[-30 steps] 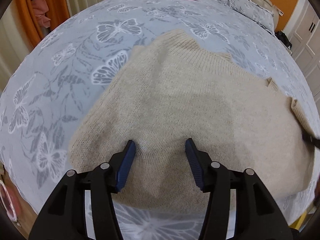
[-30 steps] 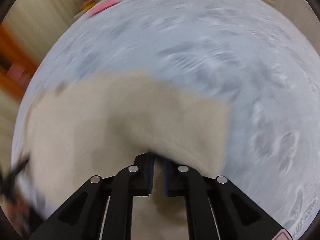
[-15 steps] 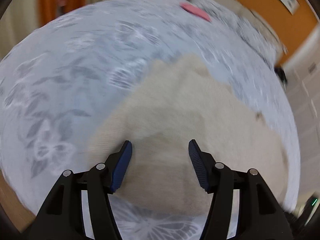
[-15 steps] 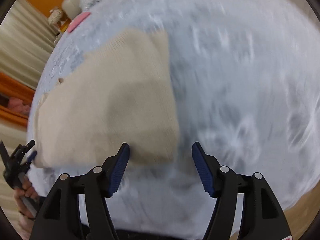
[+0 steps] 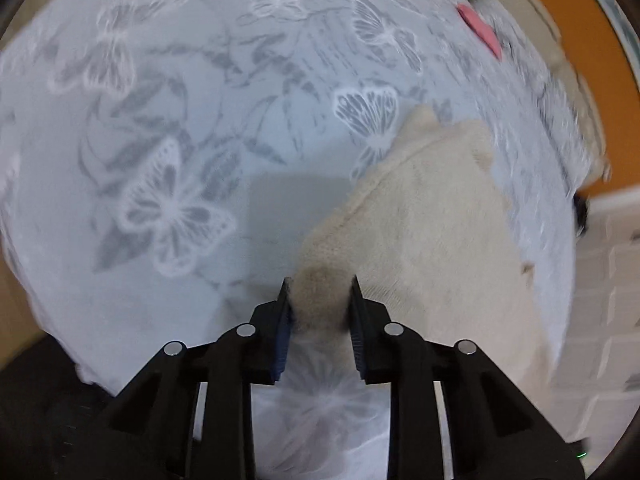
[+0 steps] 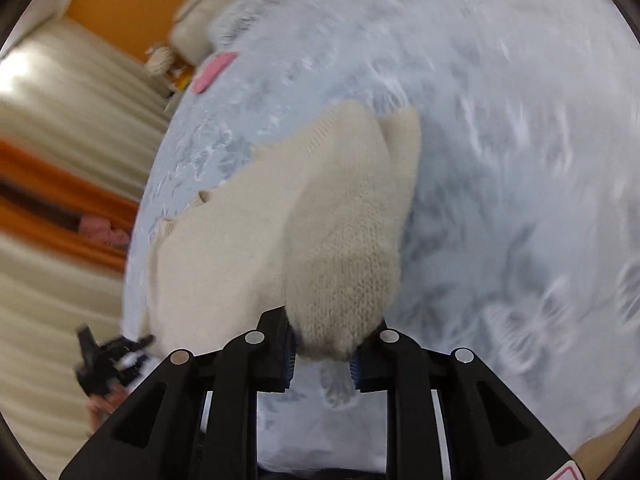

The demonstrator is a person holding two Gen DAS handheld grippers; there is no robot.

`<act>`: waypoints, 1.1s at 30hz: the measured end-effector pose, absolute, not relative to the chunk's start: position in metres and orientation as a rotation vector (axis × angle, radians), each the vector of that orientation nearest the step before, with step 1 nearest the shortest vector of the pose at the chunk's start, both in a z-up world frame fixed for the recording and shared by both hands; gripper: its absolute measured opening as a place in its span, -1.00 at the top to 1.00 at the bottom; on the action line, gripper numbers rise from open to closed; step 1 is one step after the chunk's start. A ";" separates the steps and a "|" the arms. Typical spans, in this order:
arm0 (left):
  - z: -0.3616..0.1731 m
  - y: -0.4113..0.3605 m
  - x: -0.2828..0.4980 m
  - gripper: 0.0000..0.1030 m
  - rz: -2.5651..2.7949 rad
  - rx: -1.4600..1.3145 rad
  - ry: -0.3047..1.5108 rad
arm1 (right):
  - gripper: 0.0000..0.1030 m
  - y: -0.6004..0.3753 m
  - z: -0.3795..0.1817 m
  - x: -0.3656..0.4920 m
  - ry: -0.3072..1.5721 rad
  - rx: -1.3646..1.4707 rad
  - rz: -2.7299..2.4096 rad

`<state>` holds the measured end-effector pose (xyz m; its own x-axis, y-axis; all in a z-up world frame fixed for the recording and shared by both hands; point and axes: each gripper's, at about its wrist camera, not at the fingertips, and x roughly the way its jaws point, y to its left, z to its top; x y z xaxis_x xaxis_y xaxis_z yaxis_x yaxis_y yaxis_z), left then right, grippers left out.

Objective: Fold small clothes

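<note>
Both hand-held grippers, open earlier, now pinch the sweater (image 5: pixel 420 216).

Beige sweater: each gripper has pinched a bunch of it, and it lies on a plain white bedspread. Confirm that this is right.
One thing is wrong: the bedspread is not plain white. The left wrist view shows pale blue-grey fabric printed with butterflies and leaves. The rest holds: the left gripper and the right gripper have just closed, each on a bunch of the beige sweater.

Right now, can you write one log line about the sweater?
left gripper: closed on sweater corner | right gripper: closed on other corner | sweater: on bed cover
</note>
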<state>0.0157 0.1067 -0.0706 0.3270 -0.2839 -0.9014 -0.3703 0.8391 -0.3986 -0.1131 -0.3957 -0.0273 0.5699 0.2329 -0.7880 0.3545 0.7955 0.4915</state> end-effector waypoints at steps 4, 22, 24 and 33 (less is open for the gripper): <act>-0.085 0.111 0.012 0.52 0.121 -0.638 1.321 | 0.61 -0.403 -0.101 -0.104 1.210 0.591 -0.179; 0.012 -0.012 0.076 0.12 -0.214 -0.207 1.048 | 0.67 -0.372 0.009 -0.048 0.924 0.439 -0.123; -0.004 -0.029 0.097 0.12 -0.178 -0.143 1.054 | 0.68 -0.358 0.002 -0.018 0.939 0.387 -0.104; -0.071 0.002 0.127 0.12 -0.009 -0.120 1.077 | 0.87 -0.443 -0.067 0.014 1.036 0.476 -0.286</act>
<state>0.1269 0.0018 -0.0710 0.4746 -0.0662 -0.8777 -0.0513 0.9934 -0.1027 0.0138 -0.4431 -0.0671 0.4858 -0.0046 -0.8740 0.4440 0.8627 0.2422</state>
